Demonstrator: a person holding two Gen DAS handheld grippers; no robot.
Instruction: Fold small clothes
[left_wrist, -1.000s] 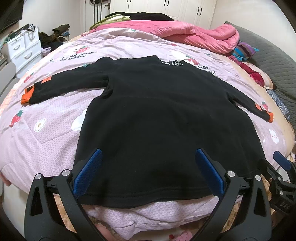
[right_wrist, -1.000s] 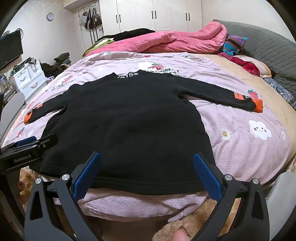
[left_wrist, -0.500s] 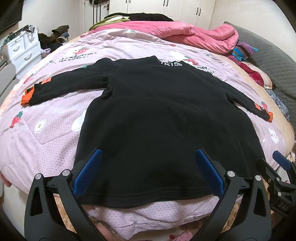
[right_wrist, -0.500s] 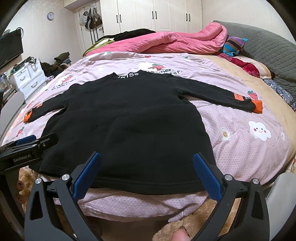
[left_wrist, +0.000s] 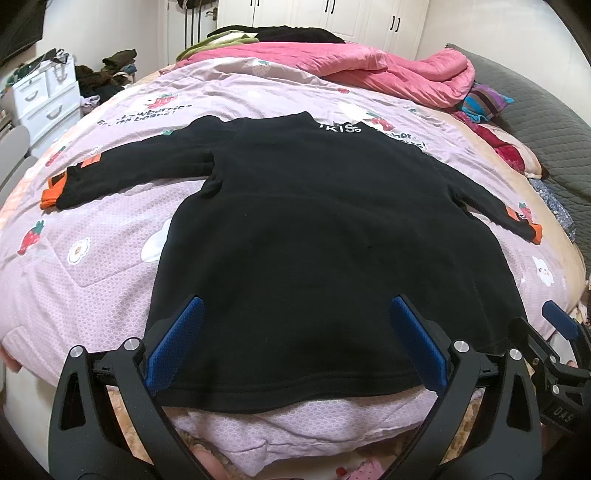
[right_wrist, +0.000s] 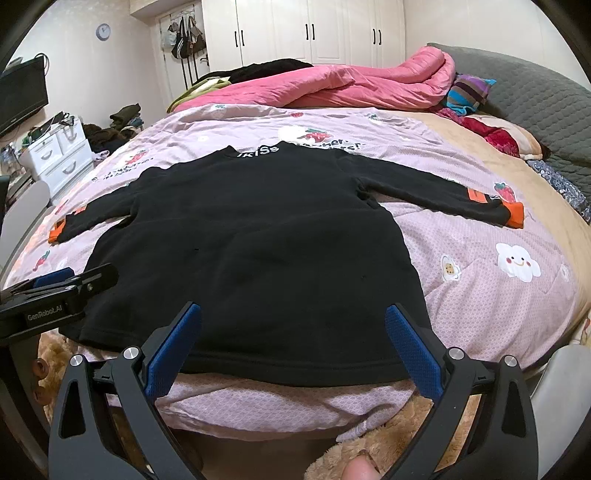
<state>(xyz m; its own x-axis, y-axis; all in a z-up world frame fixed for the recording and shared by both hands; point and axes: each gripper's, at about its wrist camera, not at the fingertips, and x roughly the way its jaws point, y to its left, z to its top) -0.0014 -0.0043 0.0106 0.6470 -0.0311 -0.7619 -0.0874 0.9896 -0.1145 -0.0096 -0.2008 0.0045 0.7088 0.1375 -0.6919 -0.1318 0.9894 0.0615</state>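
**Black garment spread flat, both grippers at its hem**

Black long-sleeved fleece top with orange cuffs (left_wrist: 325, 229) lies flat on the lilac cartoon-print quilt (left_wrist: 92, 258), collar toward 12 o'clock. Left gripper (left_wrist: 295, 332) and right gripper (right_wrist: 291, 339) hover at 6 o'clock, jaws spread wide, empty.

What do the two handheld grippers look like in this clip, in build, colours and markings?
Both are alike: the left gripper and right gripper each have two black skeletal arms with triangular cut-outs, silver pivot bolts and flat blue ribbed pads. Seen side-on in the right wrist view, the left one carries white "GenRobot.AI" lettering. No cables or sleeves show.
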